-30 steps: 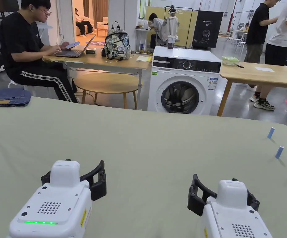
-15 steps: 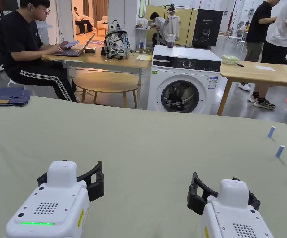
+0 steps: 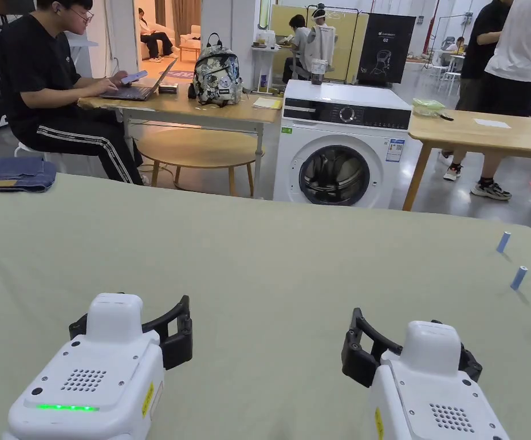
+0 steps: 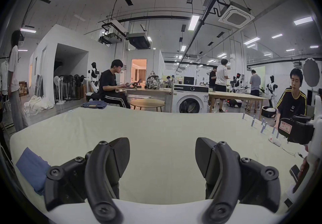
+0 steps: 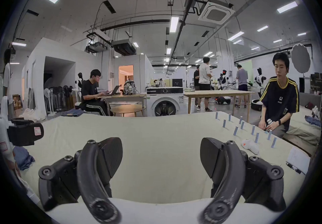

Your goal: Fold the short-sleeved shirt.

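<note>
Grippers side by side low over the table (image 3: 270, 258), which is covered in pale green cloth. The left gripper (image 3: 131, 314) has its jaws spread wide with nothing between them, bare cloth showing in the gap in the left gripper view. The right gripper (image 3: 410, 339) is the same: jaws apart, released, holding nothing, only bare table cover between them in the right gripper view. The two are well apart and both point toward the far edge. A crumpled blue garment (image 4: 33, 172) lies on the table's near left part, just to the left of the left gripper and not touched by it; I cannot tell whether it is the short-sleeved shirt. Folded jeans (image 3: 12, 175) sit at the far left corner of the table. Small blue cylinders (image 3: 518, 278) stand upright in rows near the right edge, with a small white object (image 5: 250, 145) lying beside them and a paper sheet (image 5: 298, 159) nearer the right corner. A person in a black top with yellow stripes (image 5: 280, 98) sits at the table's right side. Beyond the table stands a white washing machine (image 3: 338, 154), with a person in black (image 3: 40, 74) seated at a wooden desk with a laptop, a backpack (image 3: 217, 71) on that desk, and more people standing farther back on the right.
</note>
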Demonstrator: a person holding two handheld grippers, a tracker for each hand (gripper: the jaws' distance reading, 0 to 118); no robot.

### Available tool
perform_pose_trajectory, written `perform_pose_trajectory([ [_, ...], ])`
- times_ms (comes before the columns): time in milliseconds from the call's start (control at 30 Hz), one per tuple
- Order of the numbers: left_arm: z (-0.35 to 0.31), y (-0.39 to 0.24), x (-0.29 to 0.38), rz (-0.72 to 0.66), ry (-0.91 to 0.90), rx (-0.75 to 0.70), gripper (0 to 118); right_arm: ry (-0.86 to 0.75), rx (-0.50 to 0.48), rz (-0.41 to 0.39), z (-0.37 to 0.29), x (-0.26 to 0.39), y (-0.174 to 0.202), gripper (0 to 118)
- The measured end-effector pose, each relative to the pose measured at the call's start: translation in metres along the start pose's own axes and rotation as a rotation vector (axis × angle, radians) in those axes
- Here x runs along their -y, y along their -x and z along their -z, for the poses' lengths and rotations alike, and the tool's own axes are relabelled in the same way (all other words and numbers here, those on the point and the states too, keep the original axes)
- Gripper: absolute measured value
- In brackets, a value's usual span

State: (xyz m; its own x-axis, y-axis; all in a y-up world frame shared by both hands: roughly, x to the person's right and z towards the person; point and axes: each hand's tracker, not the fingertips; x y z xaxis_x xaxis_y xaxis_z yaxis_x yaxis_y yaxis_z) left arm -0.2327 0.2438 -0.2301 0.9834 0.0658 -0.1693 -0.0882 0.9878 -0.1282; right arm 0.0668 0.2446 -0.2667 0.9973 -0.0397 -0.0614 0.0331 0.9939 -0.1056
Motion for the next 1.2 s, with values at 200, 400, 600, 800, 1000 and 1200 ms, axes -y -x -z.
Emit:
perform_pose_trajectory([
  [200,0.000,0.000,0.000,0.001,0.002,0.004,78,0.008,0.040,-0.013,0.003,0.000,0.003,94],
  [400,0.000,0.000,-0.001,-0.002,0.010,0.009,78,0.081,0.117,0.058,0.008,-0.003,0.003,100],
  [600,0.000,0.000,-0.001,0.006,0.018,0.012,78,0.119,0.087,0.115,0.010,-0.006,-0.003,100],
  [800,0.001,0.000,-0.002,0.002,0.020,0.012,78,0.155,0.144,0.088,0.015,-0.007,0.001,100],
  [1000,0.003,0.000,-0.004,0.006,0.018,0.005,78,0.151,0.154,0.055,0.019,-0.003,0.004,100],
  [1200,0.005,0.001,-0.006,0.015,0.015,-0.013,78,0.159,0.150,0.043,0.021,0.002,0.004,100],
])
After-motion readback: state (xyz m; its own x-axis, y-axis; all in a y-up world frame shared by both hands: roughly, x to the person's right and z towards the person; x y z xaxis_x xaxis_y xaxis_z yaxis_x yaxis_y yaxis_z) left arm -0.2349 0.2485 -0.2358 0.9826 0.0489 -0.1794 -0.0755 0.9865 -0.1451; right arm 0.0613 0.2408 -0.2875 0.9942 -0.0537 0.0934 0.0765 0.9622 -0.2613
